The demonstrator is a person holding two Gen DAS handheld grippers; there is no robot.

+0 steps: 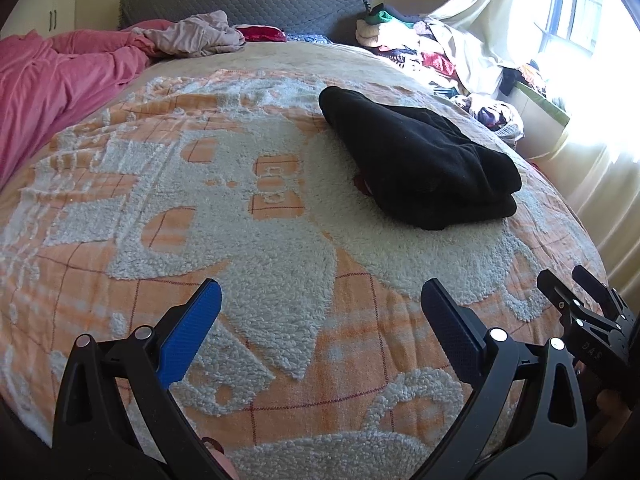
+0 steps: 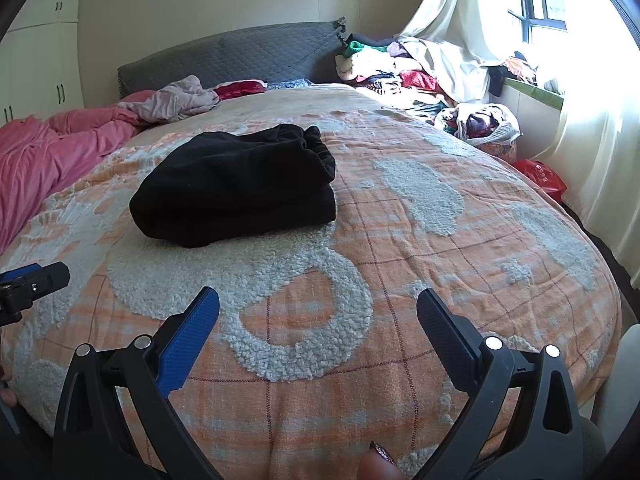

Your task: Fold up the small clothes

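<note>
The folded black fleece garment lies on the orange-and-white checked fuzzy blanket covering the bed, toward the middle of the bed and well apart from both claws, which hang over the foot edge. From the left claw it sits ahead and to the right; from the right claw it sits ahead and to the left. Past the bed's far right corner, a pale fabric basket on the floor holds a jumble of mixed clothes. The left claw's blue-padded fingers are spread wide, holding nothing and touching nothing. The right claw is spread just as wide, also holding nothing, and shows at the right edge of the left wrist view beside the left one
</note>
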